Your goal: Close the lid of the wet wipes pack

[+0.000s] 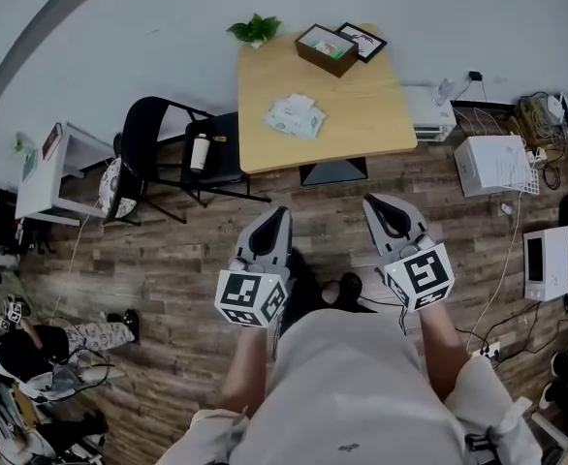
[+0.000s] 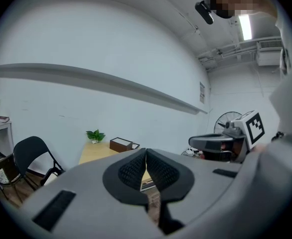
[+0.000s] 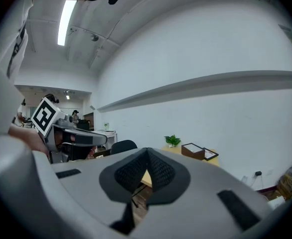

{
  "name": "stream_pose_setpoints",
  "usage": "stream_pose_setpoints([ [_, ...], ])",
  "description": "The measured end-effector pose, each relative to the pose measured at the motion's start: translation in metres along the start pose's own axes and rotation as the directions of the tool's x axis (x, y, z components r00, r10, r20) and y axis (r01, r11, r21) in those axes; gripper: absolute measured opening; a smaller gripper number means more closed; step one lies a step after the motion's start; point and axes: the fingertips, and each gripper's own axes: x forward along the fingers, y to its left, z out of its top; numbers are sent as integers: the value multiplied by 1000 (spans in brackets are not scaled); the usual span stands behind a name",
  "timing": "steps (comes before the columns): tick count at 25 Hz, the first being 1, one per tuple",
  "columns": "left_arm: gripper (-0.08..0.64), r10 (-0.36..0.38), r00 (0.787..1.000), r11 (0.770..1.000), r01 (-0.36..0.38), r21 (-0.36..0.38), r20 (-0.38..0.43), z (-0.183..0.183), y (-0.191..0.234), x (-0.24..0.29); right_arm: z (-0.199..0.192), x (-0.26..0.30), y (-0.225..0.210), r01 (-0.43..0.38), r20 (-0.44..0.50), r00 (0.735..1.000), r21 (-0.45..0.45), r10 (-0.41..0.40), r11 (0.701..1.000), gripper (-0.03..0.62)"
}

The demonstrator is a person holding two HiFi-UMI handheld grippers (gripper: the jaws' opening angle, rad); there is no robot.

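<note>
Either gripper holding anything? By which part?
Nothing is held. The left gripper and right gripper are both shut and empty; the wet wipes pack lies untouched on the table.

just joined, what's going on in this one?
A person stands short of the wooden table, with a gripper in each hand. The left gripper and the right gripper are both shut with nothing between the jaws, and neither is near the table. The wet wipes pack lies untouched on the table. A brown box, a picture frame and a small plant sit at its far edge. The pack is too small to tell whether its lid is open.
</note>
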Motion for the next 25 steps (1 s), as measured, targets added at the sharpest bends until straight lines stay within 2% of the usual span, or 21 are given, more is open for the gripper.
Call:
stream_pose_setpoints([
  [12,8,-9,1000,1000,9,-10,-2,-8,8,8,-14,12,-6,17,-28,999,32,-17,999,-2],
  [25,9,-48,999,999,48,-17,-5,7,69,59,2,86,-24,33,-51,998,26,-32,999,43],
])
